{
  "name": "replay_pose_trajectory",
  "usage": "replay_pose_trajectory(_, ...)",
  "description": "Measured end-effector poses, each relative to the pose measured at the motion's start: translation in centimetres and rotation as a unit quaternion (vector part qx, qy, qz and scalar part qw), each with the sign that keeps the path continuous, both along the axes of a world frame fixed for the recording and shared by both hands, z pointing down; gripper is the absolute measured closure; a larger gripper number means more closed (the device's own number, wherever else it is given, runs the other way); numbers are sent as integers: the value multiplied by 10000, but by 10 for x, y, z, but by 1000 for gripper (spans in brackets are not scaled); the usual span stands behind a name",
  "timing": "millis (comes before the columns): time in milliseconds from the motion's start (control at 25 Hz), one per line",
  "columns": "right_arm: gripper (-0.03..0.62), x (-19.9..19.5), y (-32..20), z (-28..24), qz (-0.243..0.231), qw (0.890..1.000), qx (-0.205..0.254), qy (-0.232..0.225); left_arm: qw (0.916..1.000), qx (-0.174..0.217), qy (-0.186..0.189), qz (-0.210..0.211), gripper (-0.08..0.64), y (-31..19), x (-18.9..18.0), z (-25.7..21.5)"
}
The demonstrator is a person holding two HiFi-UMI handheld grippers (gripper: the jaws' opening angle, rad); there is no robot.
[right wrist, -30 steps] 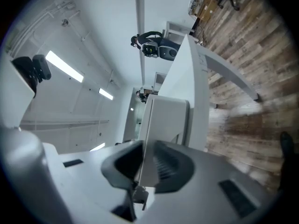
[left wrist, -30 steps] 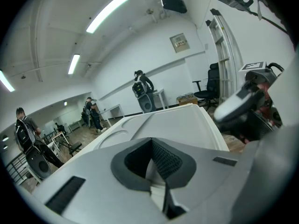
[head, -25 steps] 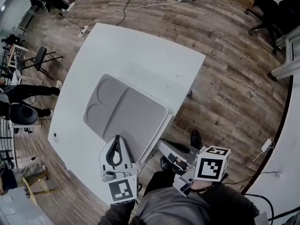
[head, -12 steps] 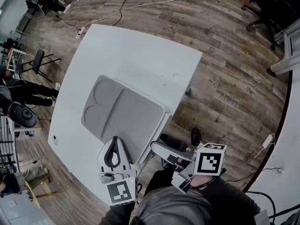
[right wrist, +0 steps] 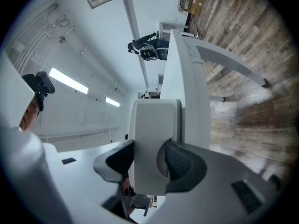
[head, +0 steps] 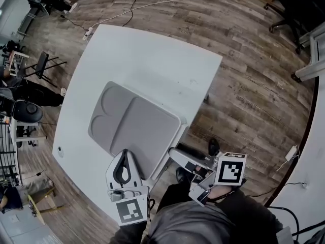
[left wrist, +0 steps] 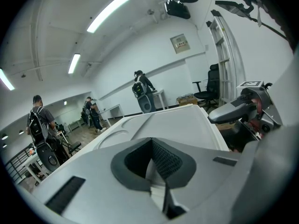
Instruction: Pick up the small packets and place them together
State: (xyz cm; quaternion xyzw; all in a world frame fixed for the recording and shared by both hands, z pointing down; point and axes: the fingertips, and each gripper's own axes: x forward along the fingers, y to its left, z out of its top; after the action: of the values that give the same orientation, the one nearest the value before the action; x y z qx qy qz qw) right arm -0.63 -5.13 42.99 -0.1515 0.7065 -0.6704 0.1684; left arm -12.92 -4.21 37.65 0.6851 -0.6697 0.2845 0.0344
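White table (head: 152,55) on wood floor (head: 254,95); grey compartment tray (head: 147,131) lying flat.

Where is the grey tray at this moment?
In the head view, the grey tray lies on the white table, toward its near edge, just ahead of the left gripper.

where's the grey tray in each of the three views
Head view: the grey tray lies centre-left on the white table.
Left gripper view: the tray fills mid-picture and stretches away ahead, with a round recess at its left.
Right gripper view: the tray cannot be picked out. The table shows edge-on.
Shared landmark: the white table, in the head and right gripper views.
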Motion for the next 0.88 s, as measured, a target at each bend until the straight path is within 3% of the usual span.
replay_pose_trajectory(280, 383, 5, 5, 0, -18, 10000, -52, -46, 9999, 165, -44, -7, 560, -1, 0, -3)
replay_pose_trajectory(880, 387, 38, 22, -2, 205, 9997, -93, -26, 9999, 133, -78, 13, 560, -3, 1, -3)
